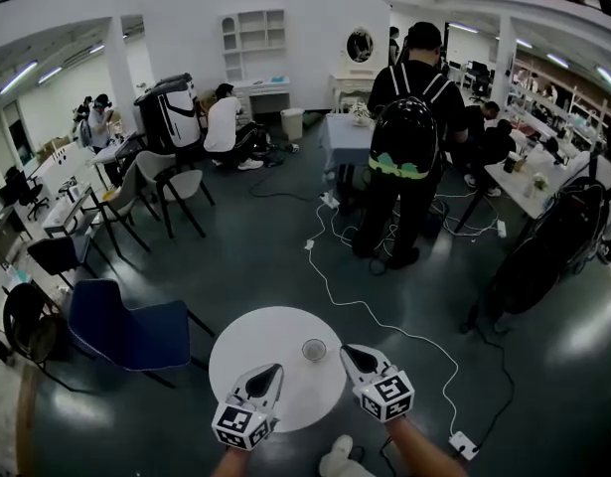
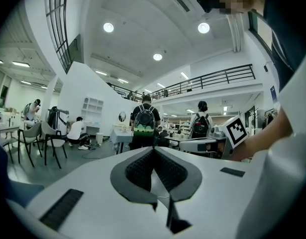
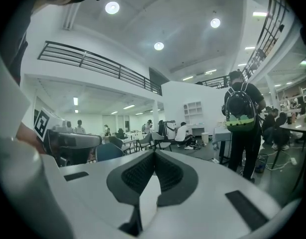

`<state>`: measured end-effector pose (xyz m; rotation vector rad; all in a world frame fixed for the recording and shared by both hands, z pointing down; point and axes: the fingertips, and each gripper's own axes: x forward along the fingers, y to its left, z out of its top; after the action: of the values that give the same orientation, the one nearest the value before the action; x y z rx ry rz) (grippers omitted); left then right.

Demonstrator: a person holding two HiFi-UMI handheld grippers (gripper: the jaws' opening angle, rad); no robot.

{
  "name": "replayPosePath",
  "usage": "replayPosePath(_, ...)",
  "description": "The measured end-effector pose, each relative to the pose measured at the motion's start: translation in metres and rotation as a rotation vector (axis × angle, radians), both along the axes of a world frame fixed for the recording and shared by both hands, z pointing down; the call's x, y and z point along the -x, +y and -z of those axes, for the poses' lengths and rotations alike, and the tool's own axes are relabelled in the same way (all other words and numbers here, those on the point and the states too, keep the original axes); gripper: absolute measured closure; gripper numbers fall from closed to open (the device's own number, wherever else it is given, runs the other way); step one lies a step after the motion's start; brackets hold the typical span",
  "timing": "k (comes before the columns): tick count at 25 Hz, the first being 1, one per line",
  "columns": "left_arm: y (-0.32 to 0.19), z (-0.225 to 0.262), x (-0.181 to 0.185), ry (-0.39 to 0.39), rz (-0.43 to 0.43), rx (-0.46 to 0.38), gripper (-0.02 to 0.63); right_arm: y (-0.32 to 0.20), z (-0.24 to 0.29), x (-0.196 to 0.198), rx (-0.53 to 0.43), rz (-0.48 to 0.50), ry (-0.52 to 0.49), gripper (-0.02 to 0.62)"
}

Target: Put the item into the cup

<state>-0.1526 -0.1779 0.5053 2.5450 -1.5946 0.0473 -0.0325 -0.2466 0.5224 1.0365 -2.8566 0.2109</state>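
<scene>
A small clear cup [image 1: 314, 349] stands on the round white table [image 1: 255, 351] in the head view. My left gripper [image 1: 275, 371] hovers over the table's near left part, jaws shut with nothing between them. My right gripper [image 1: 347, 352] is just right of the cup, jaws also shut and empty. In the left gripper view the closed dark pads [image 2: 153, 156] point out across the room; the right gripper view shows its pads [image 3: 153, 158] pressed together. Both grippers tilt upward, so neither gripper view shows cup or table. No loose item is visible.
A blue chair [image 1: 126, 331] stands left of the table. A white cable [image 1: 384, 326] runs over the dark floor to a power strip [image 1: 462, 445] at the right. A person with a black backpack [image 1: 404, 137] stands beyond; desks and chairs line the room.
</scene>
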Motion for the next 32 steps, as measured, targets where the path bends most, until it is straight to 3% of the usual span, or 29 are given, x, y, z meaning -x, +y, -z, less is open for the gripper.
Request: replayPosePath(32,0.213,0.035,0.051,0.021,-0.049,-0.072,0.591,0.219,0.049,0.052,-0.092,-0.047,0.012,0.578)
